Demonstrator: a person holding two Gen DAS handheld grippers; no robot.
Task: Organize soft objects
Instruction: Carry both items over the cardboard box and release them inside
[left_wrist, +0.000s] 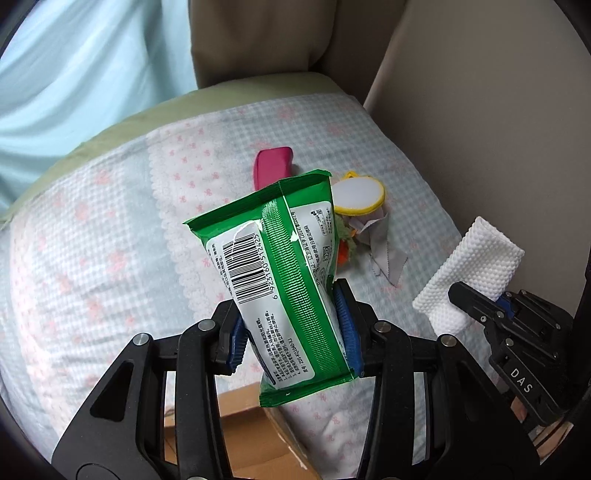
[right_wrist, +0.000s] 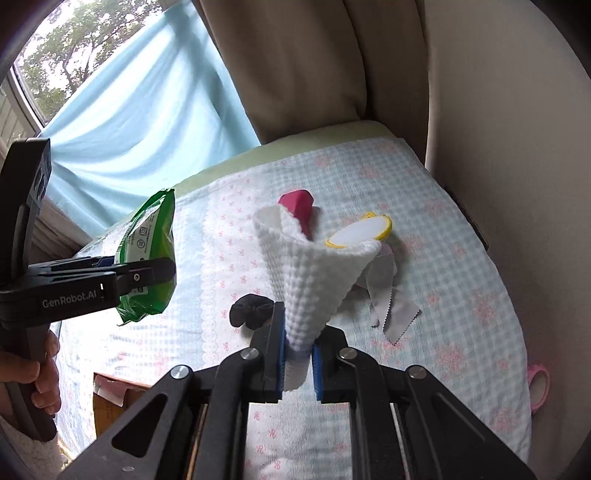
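My left gripper (left_wrist: 293, 328) is shut on a green wet-wipes pack (left_wrist: 280, 266) and holds it upright above the bed; the pack also shows in the right wrist view (right_wrist: 147, 254). My right gripper (right_wrist: 298, 363) is shut on a white textured cloth (right_wrist: 314, 273), held above the bed; it also shows in the left wrist view (left_wrist: 472, 269). On the bed lie a magenta soft piece (left_wrist: 273, 166), a yellow-rimmed white pad (left_wrist: 360, 194), a grey cloth strip (left_wrist: 384, 247) and a black scrunchie (right_wrist: 249, 308).
The bed has a pale checked blanket (left_wrist: 110, 240). A cardboard box (left_wrist: 251, 435) sits at the near edge below my left gripper. A beige headboard (left_wrist: 480, 129) stands at the right, a blue curtain (right_wrist: 140, 122) at the left. A pink tape roll (right_wrist: 539, 384) lies at the right.
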